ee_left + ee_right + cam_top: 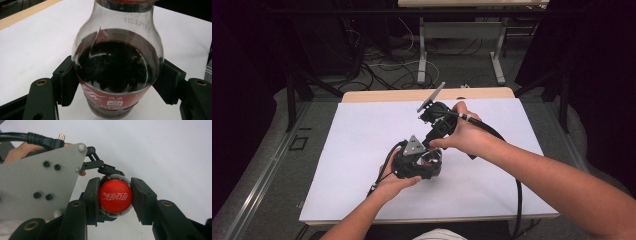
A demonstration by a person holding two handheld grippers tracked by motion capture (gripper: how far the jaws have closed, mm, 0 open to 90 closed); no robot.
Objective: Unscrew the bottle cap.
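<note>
The left hand-held gripper clamps its two black jaws against opposite sides of a clear plastic bottle of dark cola, the pads pressing the body just above its red label band. In the left gripper view the bottle stands upright on the white worktop, its shoulder and neck rising out of the top of the frame, the dark drink filling the lower body up to the bulge.

The right hand-held gripper comes down from above and closes on the bottle's round red screw cap. In the right gripper view one black jaw touches the cap's left edge, and the other lies against its right edge; white lettering runs across the cap's top. Beside it, at the left of that view, sit the left hand-held gripper's grey three-cornered plate and black cable.

Seen from the high view, the two tools meet near the middle of the worktop, the left hand-held gripper nearer the person and the right hand-held gripper just beyond it and higher. The person's left hand and right hand grip the tools, with forearms reaching in from the near edge. Beyond the far wooden edge of the worktop, cables lie on the floor around a metal frame leg.
</note>
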